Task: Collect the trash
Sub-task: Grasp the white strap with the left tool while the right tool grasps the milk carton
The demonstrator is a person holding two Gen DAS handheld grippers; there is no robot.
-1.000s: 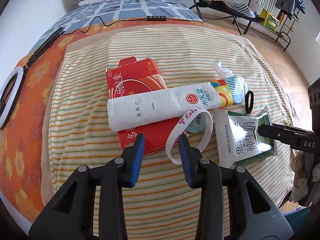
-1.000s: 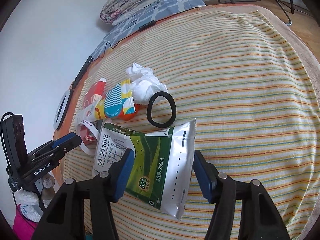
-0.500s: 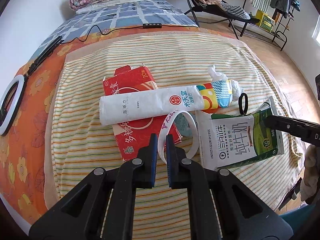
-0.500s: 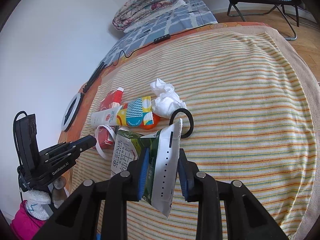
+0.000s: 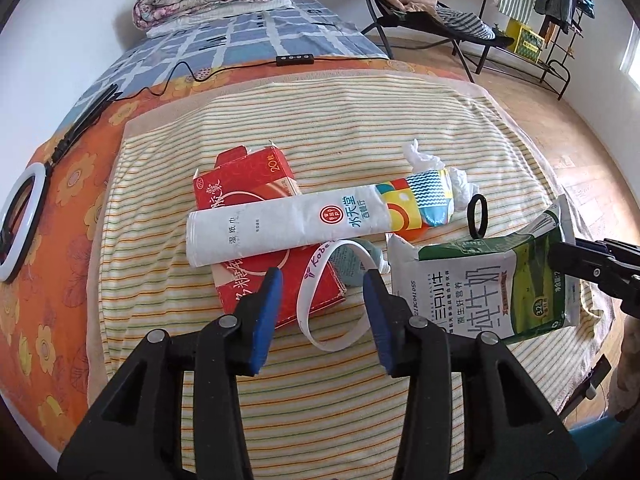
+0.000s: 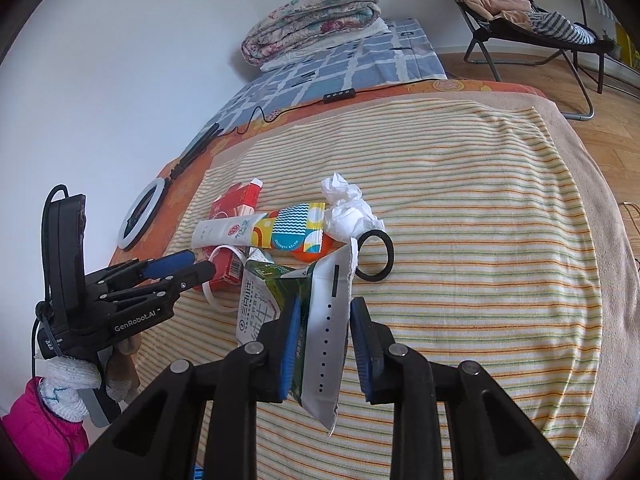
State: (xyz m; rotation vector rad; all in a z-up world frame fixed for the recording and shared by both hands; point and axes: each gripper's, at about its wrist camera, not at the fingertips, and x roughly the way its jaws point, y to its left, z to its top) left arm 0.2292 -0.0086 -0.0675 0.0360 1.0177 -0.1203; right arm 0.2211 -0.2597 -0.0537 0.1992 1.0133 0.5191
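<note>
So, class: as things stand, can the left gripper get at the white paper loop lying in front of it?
Probably yes. The left gripper is open, its fingers on either side of the white paper loop, with nothing lying over the near part of the loop. The right gripper is off to the side, shut on the milk pouch.

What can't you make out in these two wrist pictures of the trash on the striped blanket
- Pale blue item, left wrist view: mostly hidden behind the white strap and the left gripper; unidentifiable.
- Orange object, right wrist view: covered by the wet wipes pack and the milk pouch.
- Red box: its middle is under the wet wipes pack in both views.
- A trash bin: in neither view.
</note>
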